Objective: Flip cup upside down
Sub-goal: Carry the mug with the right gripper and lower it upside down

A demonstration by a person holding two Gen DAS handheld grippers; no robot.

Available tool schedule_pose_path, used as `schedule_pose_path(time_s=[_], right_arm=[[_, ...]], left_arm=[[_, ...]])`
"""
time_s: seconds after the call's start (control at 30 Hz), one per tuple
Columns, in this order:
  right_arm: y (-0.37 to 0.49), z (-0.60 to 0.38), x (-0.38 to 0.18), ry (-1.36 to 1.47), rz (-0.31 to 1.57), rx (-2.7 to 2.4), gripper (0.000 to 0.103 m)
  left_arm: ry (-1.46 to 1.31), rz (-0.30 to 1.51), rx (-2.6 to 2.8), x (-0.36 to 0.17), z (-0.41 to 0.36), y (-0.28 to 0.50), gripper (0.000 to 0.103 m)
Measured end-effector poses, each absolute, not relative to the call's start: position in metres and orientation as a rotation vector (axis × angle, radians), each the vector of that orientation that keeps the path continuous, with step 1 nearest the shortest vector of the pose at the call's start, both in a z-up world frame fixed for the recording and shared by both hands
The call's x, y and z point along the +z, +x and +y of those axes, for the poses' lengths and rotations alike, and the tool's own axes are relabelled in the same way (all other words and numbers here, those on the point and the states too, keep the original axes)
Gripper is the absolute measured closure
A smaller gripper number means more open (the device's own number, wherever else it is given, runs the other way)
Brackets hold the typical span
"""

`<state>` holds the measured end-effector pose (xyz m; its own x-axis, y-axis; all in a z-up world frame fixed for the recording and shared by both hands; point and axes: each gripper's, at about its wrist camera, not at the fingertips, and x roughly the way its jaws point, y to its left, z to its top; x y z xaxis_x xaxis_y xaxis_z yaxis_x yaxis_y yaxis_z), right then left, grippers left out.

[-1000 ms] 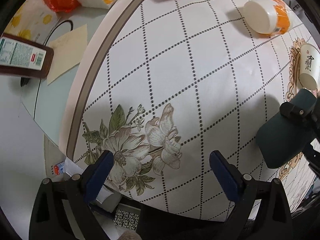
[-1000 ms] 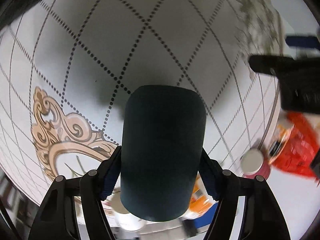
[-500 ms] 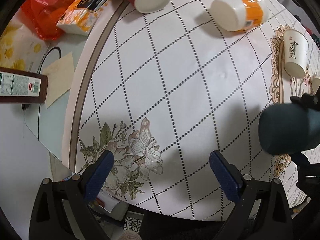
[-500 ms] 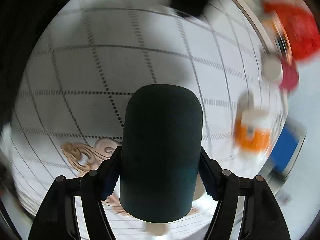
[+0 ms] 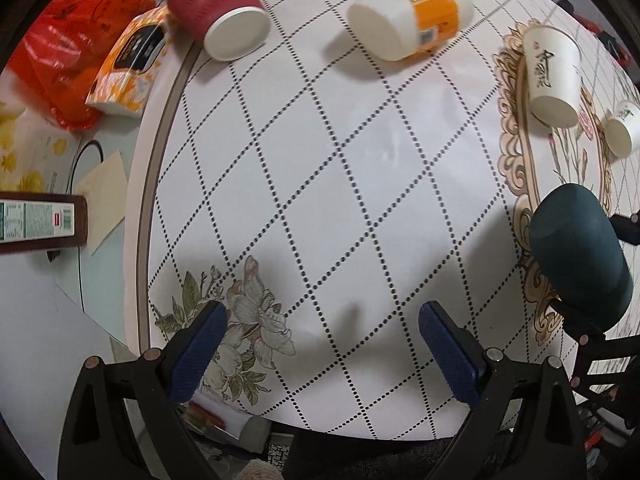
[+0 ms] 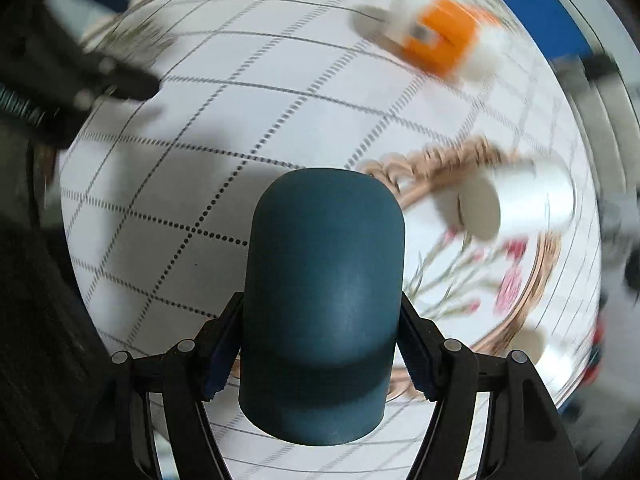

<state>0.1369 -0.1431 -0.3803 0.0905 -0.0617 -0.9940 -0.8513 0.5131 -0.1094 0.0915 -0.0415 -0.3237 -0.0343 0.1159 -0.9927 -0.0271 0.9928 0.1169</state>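
Your right gripper [image 6: 320,340] is clamped on the dark teal cup [image 6: 324,300], both blue pads pressed to its sides, its closed rounded end pointing away from the lens. Over the last second the tablecloth [image 6: 280,120] behind it has swung round: the gold scroll border [image 6: 440,160] has moved from the left of the cup to its right, so you have turned the wrist and the cup with it. I judge the flip to be under way, not finished, since the cup is off the cloth. The left wrist view gives what the blurred right one cannot: the teal cup [image 5: 580,256] hangs tilted over the ornate border, well apart from the red cup [image 5: 220,12], orange-banded cup [image 5: 408,16] and white paper cup [image 5: 554,76]. Your left gripper [image 5: 324,348] is wide open, holding nothing.
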Motion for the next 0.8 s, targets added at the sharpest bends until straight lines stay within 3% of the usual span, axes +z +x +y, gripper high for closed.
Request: schedule_pose_path(time_s=[0.37,0.8], right_arm=[[0.148,-0.200,-0.391,-0.433,1.548,0.475,0.030],[0.136,-0.222,-0.409,-0.284,1.691,0.393,0.030]], left_arm=[[0.108,1.602,0.079,-0.316,-0.076,0.086,0.005],[0.128,1.604,0.054,-0.314,-0.093,0.080,0.005]])
